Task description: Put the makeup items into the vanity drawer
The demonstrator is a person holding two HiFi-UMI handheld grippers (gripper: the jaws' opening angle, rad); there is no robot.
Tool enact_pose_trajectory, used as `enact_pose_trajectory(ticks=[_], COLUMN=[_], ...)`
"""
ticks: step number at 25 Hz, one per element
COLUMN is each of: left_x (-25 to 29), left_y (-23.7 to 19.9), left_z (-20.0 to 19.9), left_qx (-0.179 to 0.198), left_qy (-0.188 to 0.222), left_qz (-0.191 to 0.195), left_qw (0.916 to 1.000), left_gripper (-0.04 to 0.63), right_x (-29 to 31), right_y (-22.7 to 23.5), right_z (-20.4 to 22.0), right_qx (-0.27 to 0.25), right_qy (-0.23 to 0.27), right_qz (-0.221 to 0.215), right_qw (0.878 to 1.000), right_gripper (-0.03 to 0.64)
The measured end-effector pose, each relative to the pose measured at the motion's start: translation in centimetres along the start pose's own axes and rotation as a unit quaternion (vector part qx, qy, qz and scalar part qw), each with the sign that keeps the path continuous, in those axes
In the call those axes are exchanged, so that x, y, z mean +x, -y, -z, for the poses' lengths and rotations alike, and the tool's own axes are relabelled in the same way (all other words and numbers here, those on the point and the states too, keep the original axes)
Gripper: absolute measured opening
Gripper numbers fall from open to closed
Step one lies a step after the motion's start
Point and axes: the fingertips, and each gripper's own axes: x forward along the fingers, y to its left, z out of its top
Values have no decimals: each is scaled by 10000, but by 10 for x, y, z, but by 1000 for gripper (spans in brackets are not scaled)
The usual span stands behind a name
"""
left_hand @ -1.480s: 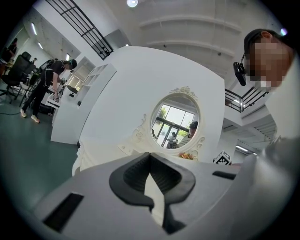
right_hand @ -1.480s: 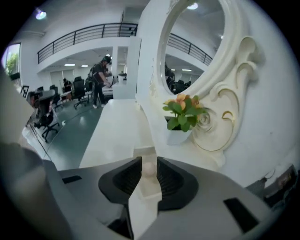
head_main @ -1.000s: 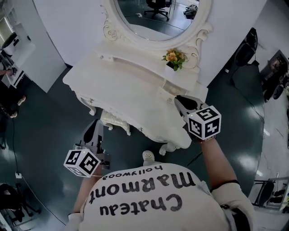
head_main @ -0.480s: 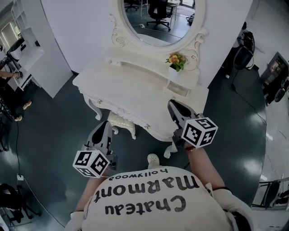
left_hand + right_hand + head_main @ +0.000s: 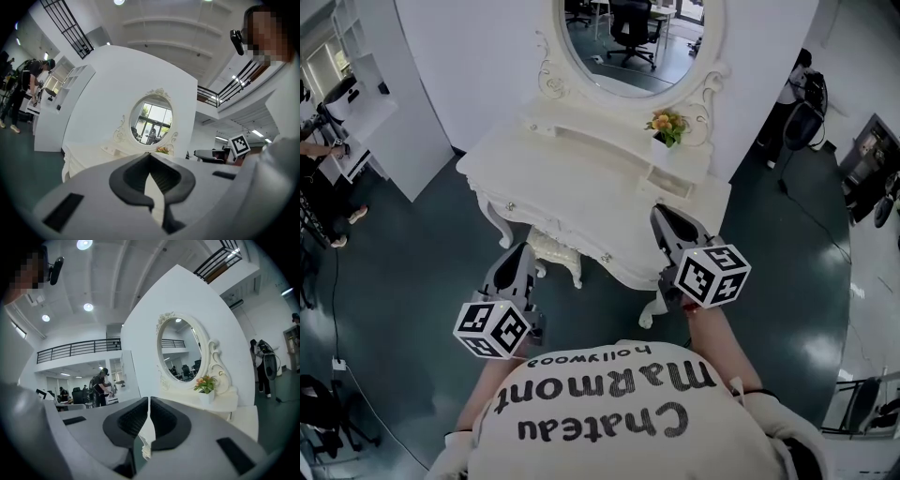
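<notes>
The white vanity (image 5: 581, 178) with an oval mirror (image 5: 628, 37) stands ahead, its tabletop bare. The knobbed front drawers (image 5: 508, 206) and the small upper drawer (image 5: 670, 183) are closed. No makeup item shows in any view. My left gripper (image 5: 517, 251) hangs in front of the vanity's left leg, shut and empty; its tips (image 5: 150, 155) meet in the left gripper view. My right gripper (image 5: 661, 214) is over the tabletop's right front corner. Its jaws (image 5: 149, 399) have come together with nothing between them.
A small pot of orange flowers (image 5: 666, 127) sits on the raised shelf at the right, below the mirror. A white stool (image 5: 553, 251) is tucked under the vanity. White shelving (image 5: 356, 112) stands at the left, a dark office chair (image 5: 802, 117) at the right.
The vanity now lies farther from me in the head view. The right gripper has drawn back from over the tabletop to its front corner. The left gripper has risen slightly.
</notes>
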Motion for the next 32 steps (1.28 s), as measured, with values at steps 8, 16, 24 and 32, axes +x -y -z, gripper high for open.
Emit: enact_pose_trajectory(ticks=[8,16,24,32], left_x=[4,13,18,25], left_y=[10,25,33,29], left_z=[0,-9,5,19], left_qx=[5,-57,-185,-256], left_qy=[105,229,117,-11], left_qz=[-82,-245,-393,-516], left_qw=[9999,9994,9990,9983], left_gripper=[8,8,8,8], right_x=[-2,-4,-3,0], right_y=[10,26,40,49], right_z=[1,-6,2,17], right_qx=[-38,-114,-113,-63], right_qy=[-60,-300,-573,-773], right_qz=[-108,-217,-310,-367], right_qw=[9999,9993,9978,9963], right_gripper=[37,37,37,37])
